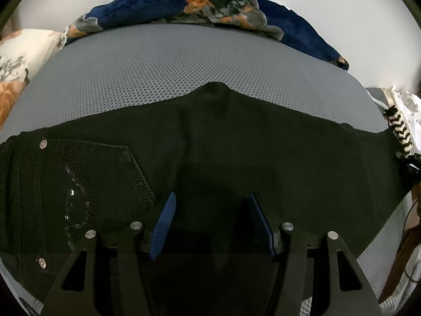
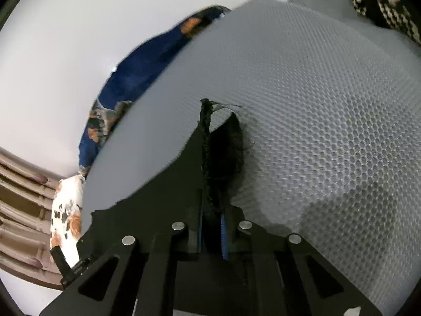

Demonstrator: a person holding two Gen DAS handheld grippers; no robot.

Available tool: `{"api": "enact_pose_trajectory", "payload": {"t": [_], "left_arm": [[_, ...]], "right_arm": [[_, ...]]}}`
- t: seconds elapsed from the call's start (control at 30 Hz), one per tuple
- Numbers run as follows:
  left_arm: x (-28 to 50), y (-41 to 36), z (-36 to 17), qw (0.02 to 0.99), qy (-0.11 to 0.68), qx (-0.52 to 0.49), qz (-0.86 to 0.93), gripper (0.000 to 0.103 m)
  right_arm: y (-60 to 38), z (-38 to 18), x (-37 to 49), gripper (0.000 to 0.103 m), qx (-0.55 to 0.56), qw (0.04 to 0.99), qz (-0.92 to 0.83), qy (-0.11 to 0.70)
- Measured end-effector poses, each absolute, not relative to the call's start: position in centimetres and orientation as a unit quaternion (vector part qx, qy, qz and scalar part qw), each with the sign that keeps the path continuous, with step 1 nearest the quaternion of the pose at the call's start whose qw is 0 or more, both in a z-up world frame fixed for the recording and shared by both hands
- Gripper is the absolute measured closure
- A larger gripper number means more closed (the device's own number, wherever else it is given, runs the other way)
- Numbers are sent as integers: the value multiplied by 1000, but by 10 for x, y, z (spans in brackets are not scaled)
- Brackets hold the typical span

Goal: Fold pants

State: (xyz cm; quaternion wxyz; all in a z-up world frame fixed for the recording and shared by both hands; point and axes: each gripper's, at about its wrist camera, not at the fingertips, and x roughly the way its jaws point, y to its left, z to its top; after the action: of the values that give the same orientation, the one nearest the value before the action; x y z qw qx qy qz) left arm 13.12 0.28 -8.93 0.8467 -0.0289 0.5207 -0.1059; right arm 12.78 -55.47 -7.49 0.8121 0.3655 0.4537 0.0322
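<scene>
Black pants (image 1: 236, 144) lie spread flat across a grey honeycomb mat (image 1: 158, 73), with a sequinned back pocket (image 1: 100, 179) at the left. My left gripper (image 1: 211, 197) hovers open just over the middle of the pants, and only dark cloth shows beneath its blue pads (image 1: 165, 218). In the right wrist view, a frayed edge of the pants (image 2: 223, 142) stands up off the mat (image 2: 315, 105). My right gripper (image 2: 211, 210) is shut on that edge. The cloth runs down between its pads and hides the fingertips.
A blue patterned blanket (image 1: 210, 2) is bunched along the far edge of the mat. A white floral pillow (image 1: 21, 52) lies at the left. A black-and-cream zigzag knit (image 1: 400, 129) sits at the right edge, and shows at the top right of the right wrist view (image 2: 381, 2).
</scene>
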Motion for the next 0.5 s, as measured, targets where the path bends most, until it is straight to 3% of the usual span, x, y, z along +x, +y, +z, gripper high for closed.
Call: {"api": "enact_pose_trajectory", "payload": {"t": [0.5], "left_arm": [[110, 34, -68, 854, 497, -79, -131, 45]], "right_arm": [[-425, 2, 141, 94, 340, 823, 101, 443]]}}
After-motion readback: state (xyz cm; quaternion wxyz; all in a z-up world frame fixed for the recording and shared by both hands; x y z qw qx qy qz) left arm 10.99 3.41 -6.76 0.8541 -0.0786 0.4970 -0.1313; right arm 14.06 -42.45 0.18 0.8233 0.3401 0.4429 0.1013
